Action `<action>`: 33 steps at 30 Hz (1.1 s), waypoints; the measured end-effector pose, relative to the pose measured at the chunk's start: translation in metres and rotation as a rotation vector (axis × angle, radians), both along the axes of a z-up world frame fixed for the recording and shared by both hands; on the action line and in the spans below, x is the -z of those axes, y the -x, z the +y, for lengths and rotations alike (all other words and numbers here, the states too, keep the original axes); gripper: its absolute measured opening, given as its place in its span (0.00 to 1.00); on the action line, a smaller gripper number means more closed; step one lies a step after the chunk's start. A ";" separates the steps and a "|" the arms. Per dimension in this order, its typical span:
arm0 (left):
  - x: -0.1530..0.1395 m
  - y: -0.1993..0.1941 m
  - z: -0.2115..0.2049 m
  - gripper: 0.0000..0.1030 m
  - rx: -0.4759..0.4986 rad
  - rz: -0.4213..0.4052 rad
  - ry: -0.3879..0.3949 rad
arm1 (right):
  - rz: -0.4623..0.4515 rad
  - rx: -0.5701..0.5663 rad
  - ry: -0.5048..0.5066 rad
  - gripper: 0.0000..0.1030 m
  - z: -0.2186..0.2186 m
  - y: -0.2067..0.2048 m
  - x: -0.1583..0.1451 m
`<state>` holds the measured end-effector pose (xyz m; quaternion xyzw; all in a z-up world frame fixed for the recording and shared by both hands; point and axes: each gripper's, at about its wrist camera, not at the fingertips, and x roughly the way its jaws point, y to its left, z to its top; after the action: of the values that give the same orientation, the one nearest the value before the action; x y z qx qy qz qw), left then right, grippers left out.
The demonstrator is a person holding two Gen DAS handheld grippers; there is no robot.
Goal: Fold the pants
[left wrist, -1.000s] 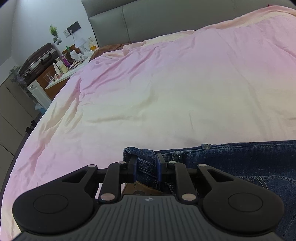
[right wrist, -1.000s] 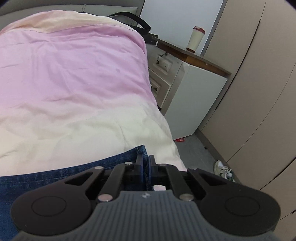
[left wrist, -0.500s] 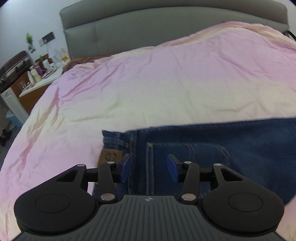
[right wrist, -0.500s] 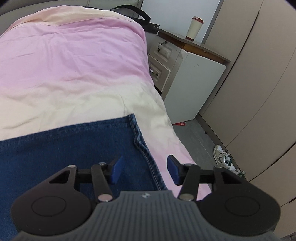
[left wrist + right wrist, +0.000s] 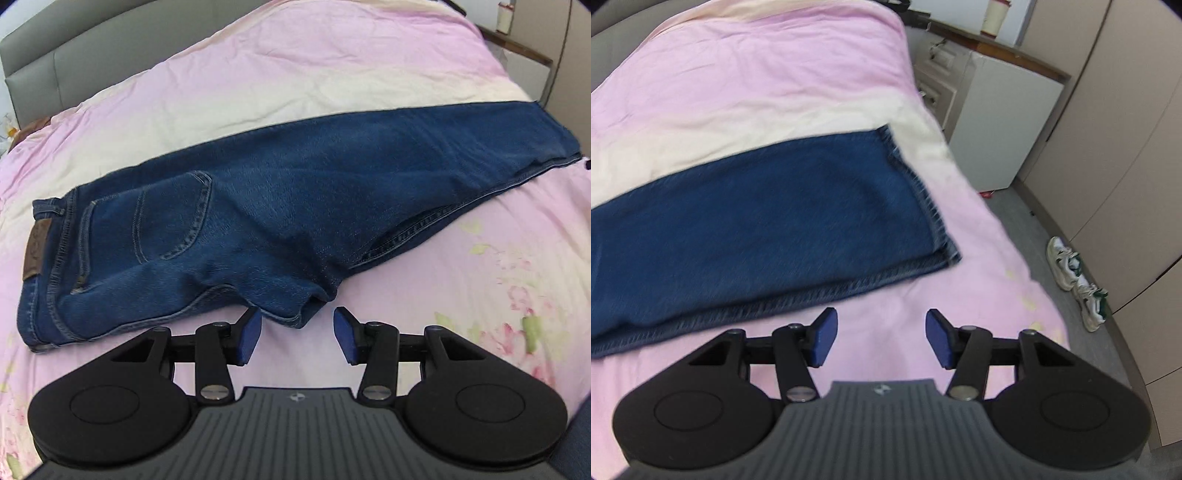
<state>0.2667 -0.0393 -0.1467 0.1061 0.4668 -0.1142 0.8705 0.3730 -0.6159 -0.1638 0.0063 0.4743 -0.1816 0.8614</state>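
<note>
Dark blue jeans (image 5: 280,206) lie flat across the pink bed, folded lengthwise leg on leg, waistband with a brown patch (image 5: 35,247) at the left, hems at the right. My left gripper (image 5: 297,332) is open and empty, just in front of the crotch corner of the jeans. In the right wrist view the leg ends (image 5: 798,221) lie stacked, hem edge toward the bed's right side. My right gripper (image 5: 879,332) is open and empty, a little in front of the lower seam.
The pink and cream duvet (image 5: 258,74) covers the bed, with a grey headboard (image 5: 55,48) behind. A white cabinet (image 5: 1004,122) and beige wardrobe doors (image 5: 1126,129) stand right of the bed. White sneakers (image 5: 1075,280) lie on the floor.
Both grippers let go of the jeans, opened and pulled back toward me. The jeans now lie flat on the bed, farther from both cameras.
</note>
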 end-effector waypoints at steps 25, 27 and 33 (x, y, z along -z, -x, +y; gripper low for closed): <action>0.029 0.000 0.005 0.00 -0.191 0.090 -0.108 | -0.320 0.486 -0.537 0.35 -0.122 -0.028 0.046; 0.029 -0.001 0.003 0.00 -0.194 0.095 -0.123 | -0.320 0.499 -0.527 0.00 -0.124 -0.034 0.051; 0.035 -0.004 0.000 0.00 -0.179 0.113 -0.167 | -0.265 0.374 -0.276 0.00 -0.111 -0.043 0.032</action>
<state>0.2711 -0.0390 -0.1813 0.1295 0.5307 -0.0024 0.8376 0.4164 -0.7271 -0.1957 0.2348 0.3683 -0.2690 0.8584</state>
